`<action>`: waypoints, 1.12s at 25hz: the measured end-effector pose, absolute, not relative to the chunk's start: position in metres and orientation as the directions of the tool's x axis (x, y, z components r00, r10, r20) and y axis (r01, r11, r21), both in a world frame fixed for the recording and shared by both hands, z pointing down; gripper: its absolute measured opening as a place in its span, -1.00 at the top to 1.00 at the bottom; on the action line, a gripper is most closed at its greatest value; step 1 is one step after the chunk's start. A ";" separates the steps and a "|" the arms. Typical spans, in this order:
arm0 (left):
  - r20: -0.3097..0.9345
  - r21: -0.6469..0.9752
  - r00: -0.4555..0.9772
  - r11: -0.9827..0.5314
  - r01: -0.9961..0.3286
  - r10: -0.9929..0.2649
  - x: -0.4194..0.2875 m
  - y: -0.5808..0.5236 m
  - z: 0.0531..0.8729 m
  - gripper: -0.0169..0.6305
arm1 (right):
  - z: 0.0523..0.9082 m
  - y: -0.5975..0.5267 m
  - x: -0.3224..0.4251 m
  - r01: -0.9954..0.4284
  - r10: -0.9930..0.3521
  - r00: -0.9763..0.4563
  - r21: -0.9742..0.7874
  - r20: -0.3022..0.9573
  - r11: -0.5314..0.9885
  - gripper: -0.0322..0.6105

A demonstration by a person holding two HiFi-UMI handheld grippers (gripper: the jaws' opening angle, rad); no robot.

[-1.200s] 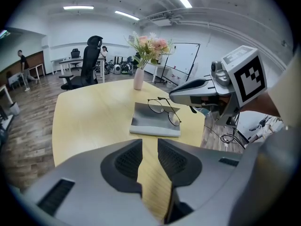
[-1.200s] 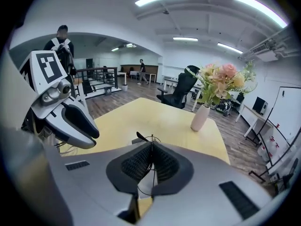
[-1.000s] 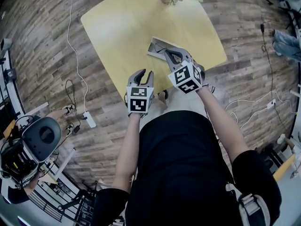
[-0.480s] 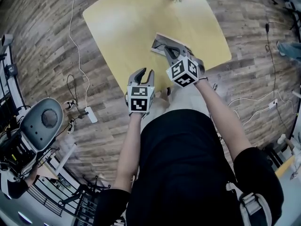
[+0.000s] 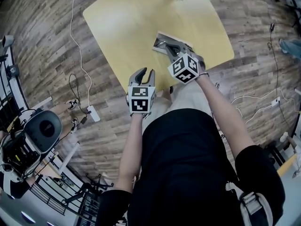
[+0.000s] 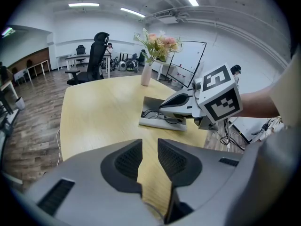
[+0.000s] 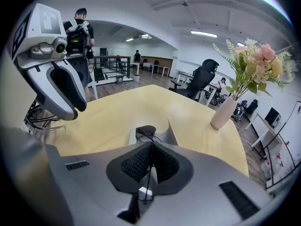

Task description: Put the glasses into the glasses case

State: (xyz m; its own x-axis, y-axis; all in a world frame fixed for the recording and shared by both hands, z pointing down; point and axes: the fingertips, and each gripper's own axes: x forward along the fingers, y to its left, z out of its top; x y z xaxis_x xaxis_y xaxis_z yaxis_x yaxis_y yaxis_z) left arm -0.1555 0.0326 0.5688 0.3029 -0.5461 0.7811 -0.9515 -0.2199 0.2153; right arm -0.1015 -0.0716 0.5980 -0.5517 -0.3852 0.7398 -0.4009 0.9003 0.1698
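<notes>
Two hand-held grippers are in play, each carrying one cube of square markers; the right hand-held gripper has its jaws pressed together on one thin black temple of the single pair of glasses, the wire running straight up the seam between the ribbed pads; the glasses sit low over the one grey glasses case, which lies open on the yellow bench with its lid raised at the far side; whether the frame already rests on the case floor I cannot tell; the left hand-held gripper hangs near the bench's closer edge, well apart from the case, its two jaws spread with only bare bench top showing between them; one pale vase with one bunch of pink and cream flowers stands at the far side of the bench, apart from the case; one black office chair stands beyond it; one white power strip lies on the wooden floor to the left of the bench.
</notes>
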 end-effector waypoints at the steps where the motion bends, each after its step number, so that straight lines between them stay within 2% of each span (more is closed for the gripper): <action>1: 0.781 0.216 0.304 -0.221 -0.951 -0.545 -0.155 0.032 0.569 0.60 | 0.599 -0.073 -0.102 -0.396 -0.385 -0.553 0.173 0.739 0.902 0.83; 8: 0.785 0.216 0.308 -0.228 -0.949 -0.538 -0.157 0.033 0.569 0.60 | 0.611 -0.077 -0.101 -0.363 -0.392 -0.526 0.218 0.754 0.906 0.81; 12: 0.786 0.214 0.309 -0.235 -0.948 -0.535 -0.155 0.034 0.568 0.60 | 0.614 -0.078 -0.099 -0.367 -0.378 -0.525 0.198 0.762 0.909 0.65; 28: 0.771 0.212 0.324 -0.259 -0.942 -0.548 -0.143 0.044 0.554 0.60 | 0.584 -0.056 -0.070 -0.427 -0.426 -0.507 0.211 0.750 0.879 0.61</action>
State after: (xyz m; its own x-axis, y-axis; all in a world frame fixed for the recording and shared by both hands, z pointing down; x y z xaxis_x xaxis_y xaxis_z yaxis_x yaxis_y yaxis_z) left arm -0.1427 0.0439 0.5544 0.3241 -0.5478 0.7713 -0.9423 -0.2589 0.2122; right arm -0.0705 -0.0565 0.5839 -0.5067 -0.4257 0.7497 -0.4271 0.8793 0.2107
